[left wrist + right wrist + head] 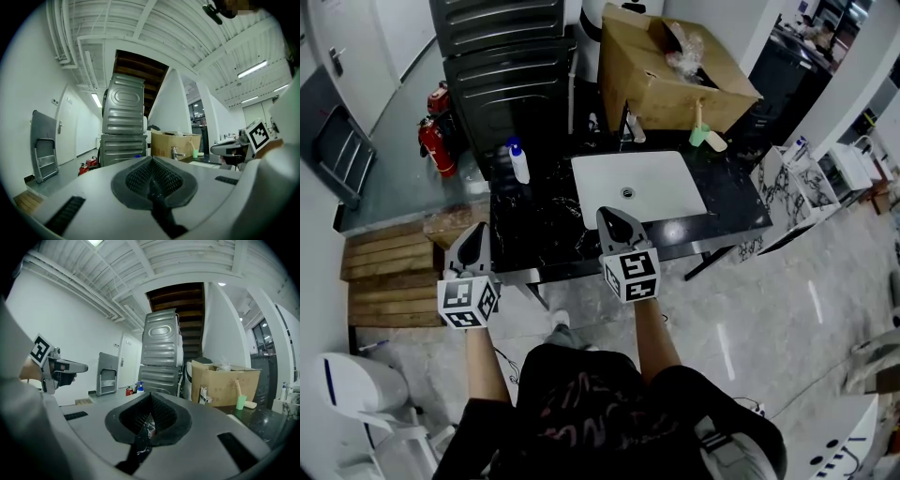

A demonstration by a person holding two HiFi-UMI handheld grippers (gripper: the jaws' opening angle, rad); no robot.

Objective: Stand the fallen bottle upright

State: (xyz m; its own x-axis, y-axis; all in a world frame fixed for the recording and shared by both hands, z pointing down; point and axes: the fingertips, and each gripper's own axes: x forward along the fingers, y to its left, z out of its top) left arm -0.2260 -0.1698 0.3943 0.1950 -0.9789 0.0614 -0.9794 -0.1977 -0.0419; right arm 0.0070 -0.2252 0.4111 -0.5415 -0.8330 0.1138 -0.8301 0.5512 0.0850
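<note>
Both grippers hover at the near edge of the black desk (546, 223), touching nothing on it. The left gripper (151, 163) has its jaws clenched together, with nothing between them. The right gripper (149, 400) also has its jaws pressed tip to tip. A glossy dark streak sits in the seam just below the tips, and what it is cannot be made out.

The bottle (518, 162), white with a blue cap, stands upright at the far left of the desk. It is well ahead of the left jaws and a little to their right, and ahead and to the left of the right jaws. In the left gripper view it is almost wholly hidden behind that gripper's own body, with only a blue speck showing above it. In the right gripper view only its upper part clears the body.

Straight ahead of the right jaws lies the white sink (605, 183), with the faucet (633, 127) beyond it. Further right are a green cup (699, 136) and a cardboard box (652, 84), whose contents are blurred.
</note>
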